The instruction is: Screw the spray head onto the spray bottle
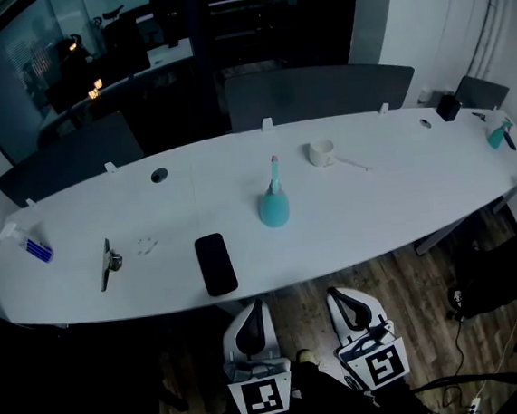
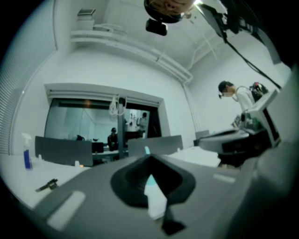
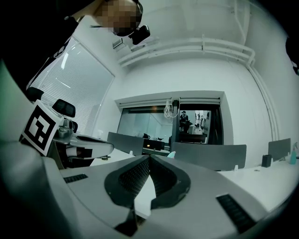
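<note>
Well, the bottle (image 1: 274, 207) stands upright near the middle of the table (image 1: 404, 206). It is teal, with a thin neck rising to a pinkish tip. We cannot tell whether a head sits on it. Behind it and to the right lies a white cup-like thing (image 1: 322, 153), a thin stem stretching out on its far side. In front and to the left a phone (image 1: 216, 263) lies flat by the near edge. Further left are a small clear piece (image 1: 146, 246), a metal tool (image 1: 109, 261) and a blue bottle (image 1: 33, 245). A second teal bottle (image 1: 497, 134) stands at the far right end. Our two grippers hang off the near edge over the wood floor, well apart from the bottle. The left gripper (image 1: 253, 306) and the right gripper (image 1: 339, 292) both have their jaws pressed together with nothing between them.
</note>
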A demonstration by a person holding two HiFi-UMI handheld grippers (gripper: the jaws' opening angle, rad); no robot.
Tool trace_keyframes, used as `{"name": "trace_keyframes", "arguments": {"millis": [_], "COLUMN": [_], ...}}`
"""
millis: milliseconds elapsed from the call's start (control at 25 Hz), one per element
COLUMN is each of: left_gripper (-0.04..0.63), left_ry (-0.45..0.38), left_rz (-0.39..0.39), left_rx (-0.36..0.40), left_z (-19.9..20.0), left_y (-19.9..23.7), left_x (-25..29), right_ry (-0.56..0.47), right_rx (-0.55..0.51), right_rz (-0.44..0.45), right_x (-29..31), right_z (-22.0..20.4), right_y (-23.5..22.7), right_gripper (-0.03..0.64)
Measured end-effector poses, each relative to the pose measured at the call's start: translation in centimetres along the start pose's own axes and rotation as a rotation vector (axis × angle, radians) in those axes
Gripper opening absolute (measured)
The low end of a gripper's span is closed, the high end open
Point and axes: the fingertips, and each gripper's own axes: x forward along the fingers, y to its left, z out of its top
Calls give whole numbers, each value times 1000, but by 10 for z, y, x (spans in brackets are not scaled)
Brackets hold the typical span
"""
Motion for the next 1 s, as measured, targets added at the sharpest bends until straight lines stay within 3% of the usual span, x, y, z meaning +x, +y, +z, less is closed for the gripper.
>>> {"name": "trace_keyframes", "arguments": {"millis": [1000], "left_gripper": [0], "left_ry": [-17], "left_rz": [12], "left_rx": [21], "left_z": [1], "left_y": [-7], "left_x": [19], "right_ry": [-14], "right_rx": [-15], "right_rz": [16], "right_x": [8], "right_z": [-2], "right_y": [-14], "right_gripper": [5]}}
